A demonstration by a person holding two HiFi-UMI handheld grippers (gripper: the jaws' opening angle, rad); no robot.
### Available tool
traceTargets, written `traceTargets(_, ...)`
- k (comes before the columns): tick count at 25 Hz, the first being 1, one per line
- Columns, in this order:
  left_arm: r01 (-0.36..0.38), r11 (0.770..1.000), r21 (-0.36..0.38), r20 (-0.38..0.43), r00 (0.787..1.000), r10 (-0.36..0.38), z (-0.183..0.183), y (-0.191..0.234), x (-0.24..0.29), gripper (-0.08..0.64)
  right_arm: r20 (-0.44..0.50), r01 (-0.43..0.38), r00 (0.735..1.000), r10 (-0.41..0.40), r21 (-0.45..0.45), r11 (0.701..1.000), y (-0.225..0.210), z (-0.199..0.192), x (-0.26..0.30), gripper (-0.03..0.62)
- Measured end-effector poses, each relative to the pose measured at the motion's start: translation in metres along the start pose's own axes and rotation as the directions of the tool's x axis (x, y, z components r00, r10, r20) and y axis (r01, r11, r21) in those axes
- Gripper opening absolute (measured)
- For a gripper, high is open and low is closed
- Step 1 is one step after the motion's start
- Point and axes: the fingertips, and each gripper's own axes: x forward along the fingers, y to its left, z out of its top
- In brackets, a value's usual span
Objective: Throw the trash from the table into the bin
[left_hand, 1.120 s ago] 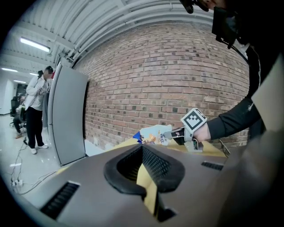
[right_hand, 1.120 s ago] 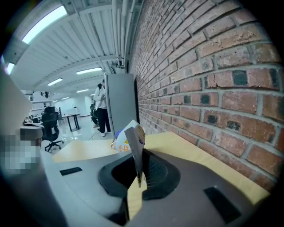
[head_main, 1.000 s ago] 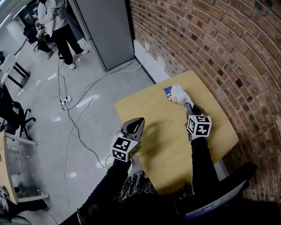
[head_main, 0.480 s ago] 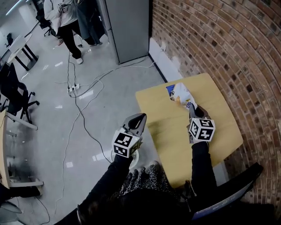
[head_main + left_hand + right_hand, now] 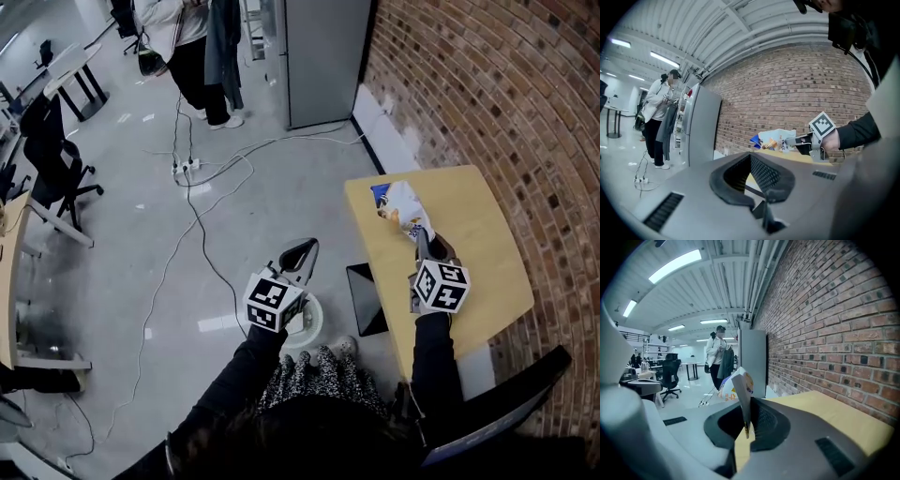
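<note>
White snack bag [image 5: 401, 208] pinched in the right tongs [image 5: 419, 237] over the yellow tabletop [image 5: 487, 253]; left tongs [image 5: 307, 247] pressed together, empty, over the floor [image 5: 141, 244].

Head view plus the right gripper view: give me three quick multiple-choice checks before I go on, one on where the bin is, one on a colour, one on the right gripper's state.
1. The white bin stands:
A) on the floor beside the table
B) on top of the table
C) held up in the air

2. The table top is:
A) black
B) yellowish wood
C) white

3. The right gripper is:
A) open and empty
B) shut and empty
C) shut on the snack bag

Answers:
1 A: the head view shows the bin on the grey floor, off the table's edge.
2 B: the top looks pale yellow against the red brick wall.
3 C: the right gripper view shows the bag's edge pinched between the jaws.
</note>
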Motion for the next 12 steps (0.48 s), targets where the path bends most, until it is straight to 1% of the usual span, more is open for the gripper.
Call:
traceTargets(5,-0.022,1.0,0.001,0.011,1.0,0.022,-0.005,0.024,-0.057,0.005,0.016,-0.023,1.0,0.024,-0.008,1.0,0.062,-0.001,-0.016,0.014)
traceTargets(12,-0.069,0.998,-0.006,0.015,0.997,0.069,-0.01,0.051,-0.118,0.005,0.043,-0.099,0.994,0.1,-0.018,0.995,0.147,0.005,-0.023,0.014)
